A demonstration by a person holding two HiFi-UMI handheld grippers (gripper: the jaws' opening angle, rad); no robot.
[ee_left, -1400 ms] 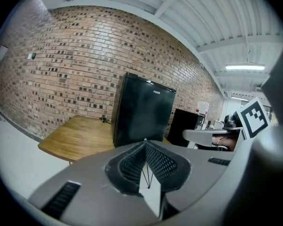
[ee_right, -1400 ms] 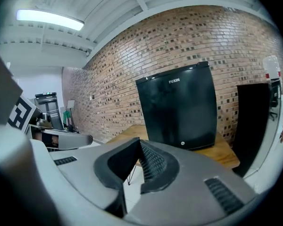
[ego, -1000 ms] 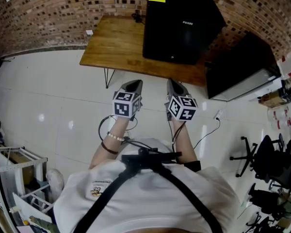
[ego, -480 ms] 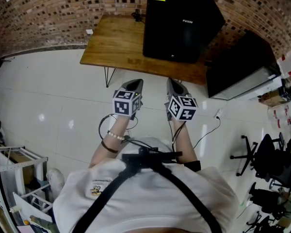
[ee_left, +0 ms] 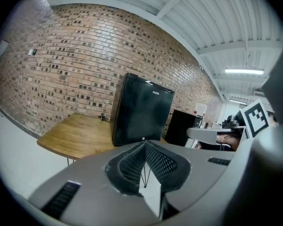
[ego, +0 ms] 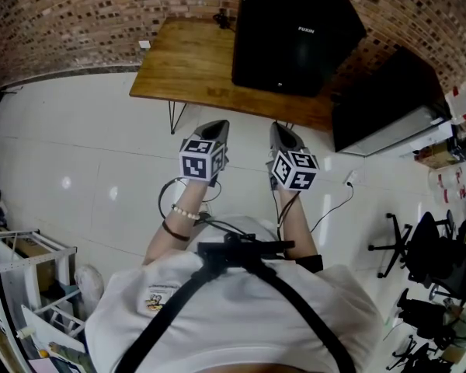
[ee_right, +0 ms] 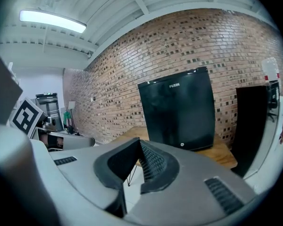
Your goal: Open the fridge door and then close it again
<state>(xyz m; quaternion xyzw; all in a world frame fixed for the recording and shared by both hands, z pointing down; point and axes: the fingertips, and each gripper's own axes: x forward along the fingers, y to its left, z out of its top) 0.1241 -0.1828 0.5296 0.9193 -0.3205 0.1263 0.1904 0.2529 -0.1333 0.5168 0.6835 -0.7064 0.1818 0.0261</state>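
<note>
Fridge (ego: 291, 33) stands on bench (ego: 186, 64) by brick wall, door shut, well apart from us. We hold left tongs (ego: 215, 127) and right tongs (ego: 279, 129) side by side, aimed at fridge. Both pressed together, empty. Likely approach stance; door not yet touched.

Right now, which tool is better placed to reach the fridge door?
Right, probably: the right tool lines up with the fridge, while the left tool faces bare table. Both shut, empty.
</note>
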